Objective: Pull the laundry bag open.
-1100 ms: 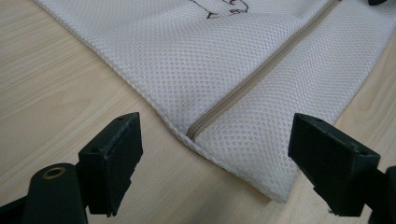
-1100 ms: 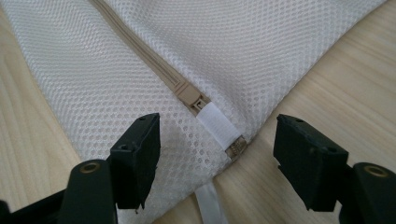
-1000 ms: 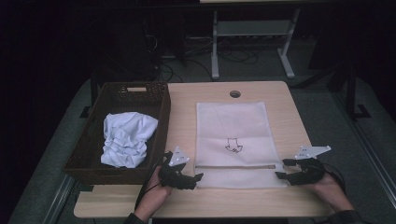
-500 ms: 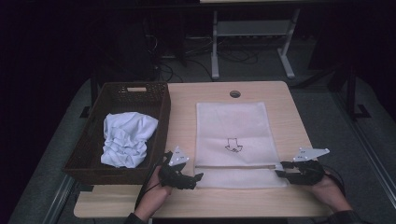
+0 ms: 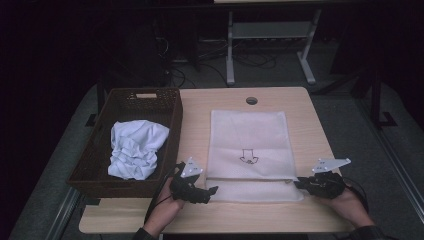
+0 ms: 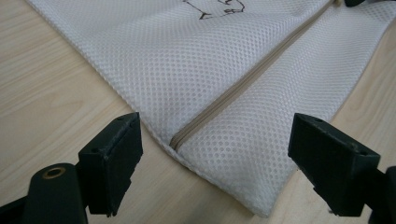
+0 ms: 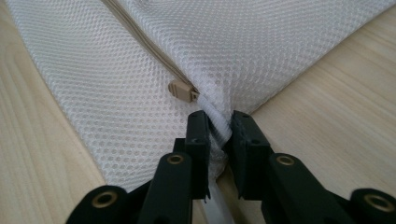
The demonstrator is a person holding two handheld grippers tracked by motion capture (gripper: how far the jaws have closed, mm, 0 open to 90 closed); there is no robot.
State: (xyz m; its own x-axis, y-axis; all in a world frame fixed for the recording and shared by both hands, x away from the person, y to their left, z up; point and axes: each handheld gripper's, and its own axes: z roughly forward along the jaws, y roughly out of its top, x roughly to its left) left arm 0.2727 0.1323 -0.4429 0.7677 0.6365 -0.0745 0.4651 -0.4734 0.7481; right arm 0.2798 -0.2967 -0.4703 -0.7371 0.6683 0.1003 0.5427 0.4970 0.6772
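Closed just now on the mesh bag [image 7: 140, 93] edge beside the zipper pull [image 7: 181, 90], the right gripper [image 7: 218, 126] is probably best kept pinched while the spread left gripper [image 6: 215, 154] is brought onto the opposite zipper end.

White mesh bag [image 5: 248, 145], beige zip [image 6: 243, 84]

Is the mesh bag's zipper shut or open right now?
Shut. The zipper runs as one closed line across the mesh bag, and its pull sits at the end, beside the right tool.

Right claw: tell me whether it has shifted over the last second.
No. The right claw stays at the mesh laundry bag's right edge; its jaws have just been closing on the bag's edge.
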